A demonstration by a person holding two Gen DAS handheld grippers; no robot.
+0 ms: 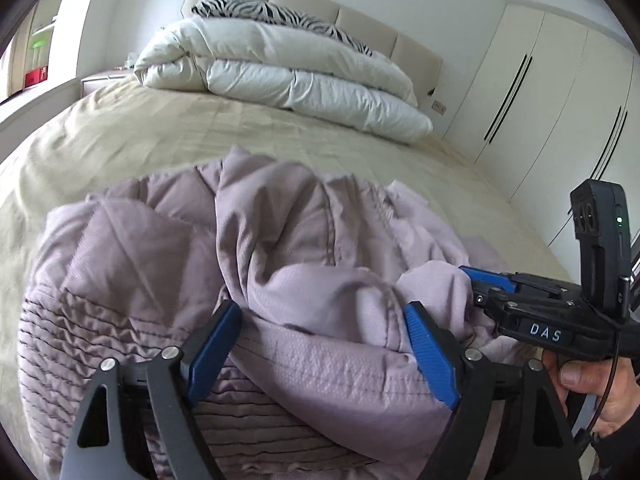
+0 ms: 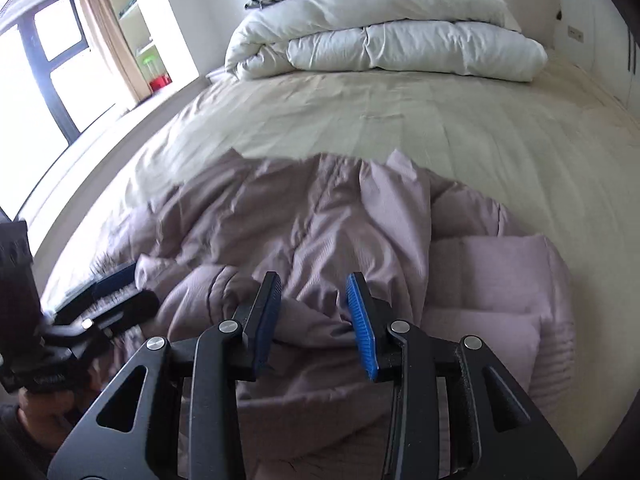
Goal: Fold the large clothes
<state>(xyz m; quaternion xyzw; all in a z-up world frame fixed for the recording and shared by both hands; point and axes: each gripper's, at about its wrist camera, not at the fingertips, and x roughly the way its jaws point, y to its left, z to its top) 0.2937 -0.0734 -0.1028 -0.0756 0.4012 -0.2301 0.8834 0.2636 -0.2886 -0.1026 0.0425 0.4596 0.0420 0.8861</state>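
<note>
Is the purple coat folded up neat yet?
No. The purple coat lies crumpled on the bed, in bunched, uneven layers.

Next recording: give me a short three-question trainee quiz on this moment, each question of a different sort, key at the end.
1. True or false: the jaws of the left gripper stand wide apart over the mauve padded jacket.
2. What lies on top of the folded white duvet at the head of the bed?
A. a zebra-print pillow
B. a stack of towels
C. a laptop
3. Fill in the colour: the jacket lies on a ____ bed sheet.

Key: 1 true; 2 A; 3 beige.
</note>
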